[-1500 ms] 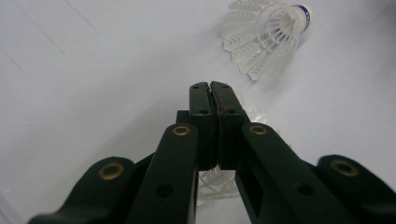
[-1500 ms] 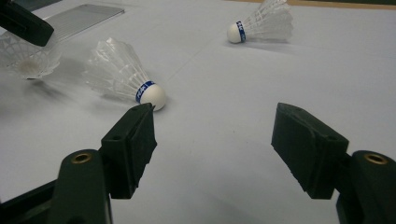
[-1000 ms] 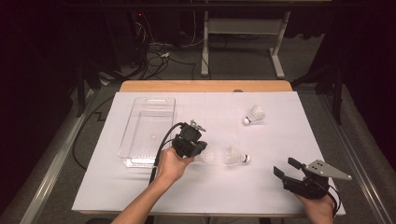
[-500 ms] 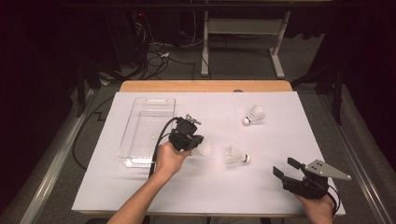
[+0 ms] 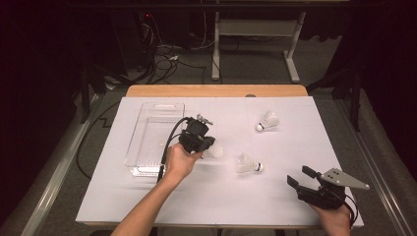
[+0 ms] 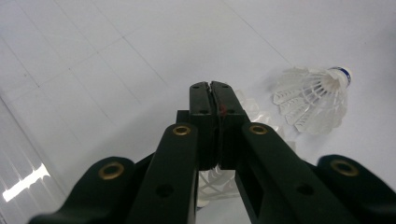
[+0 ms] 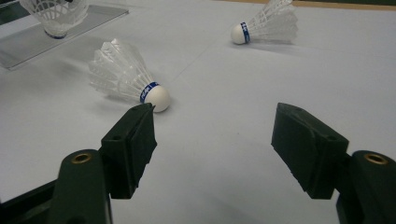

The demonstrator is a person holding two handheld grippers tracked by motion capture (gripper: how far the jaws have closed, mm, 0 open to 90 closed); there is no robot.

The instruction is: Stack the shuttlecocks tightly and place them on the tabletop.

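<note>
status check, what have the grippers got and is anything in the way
Left gripper shut on a shuttlecock, near the clear tray. Right gripper open, holding nothing. Two loose shuttlecocks lie apart from the tray.

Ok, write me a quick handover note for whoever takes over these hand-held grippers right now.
Left hand-held gripper: shut on a shuttlecock, pinching its feathers, lifted beside the clear tray.
Right hand-held gripper: open, holding nothing, at the near right of the white table.
Second shuttlecock lies on its side mid-table; third shuttlecock lies farther back on the right.
Done: one shuttlecock picked up. None in the tray yet.
Left: probably carry the held one to the tray, then fetch the other two.
</note>
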